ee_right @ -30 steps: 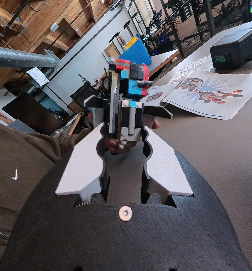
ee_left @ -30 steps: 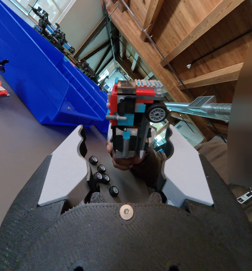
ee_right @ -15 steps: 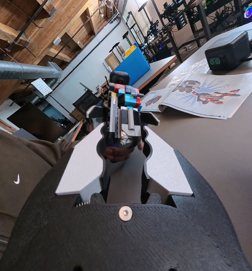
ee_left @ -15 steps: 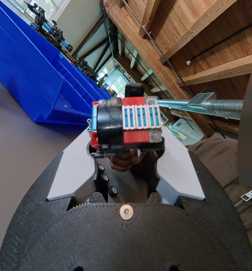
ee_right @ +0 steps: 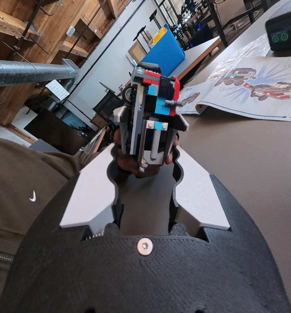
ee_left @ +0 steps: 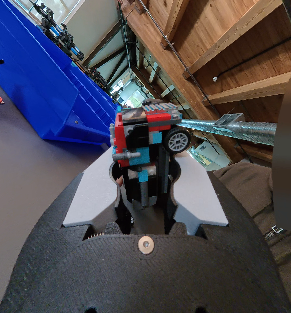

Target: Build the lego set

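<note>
Currently, a red, black and teal toy-brick truck model [ee_left: 142, 152], judged light, rigid yet liable to shed parts, is clamped aloft at its narrow rear by the left gripper [ee_left: 145, 171], while the right gripper [ee_right: 144, 152] stands released beside it.

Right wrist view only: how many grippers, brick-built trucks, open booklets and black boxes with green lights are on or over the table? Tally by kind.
Grippers: 2, the right gripper and the left gripper
Brick-built truck: 1
Open booklet: 1
Black box with green lights: 1
Total: 5
</note>
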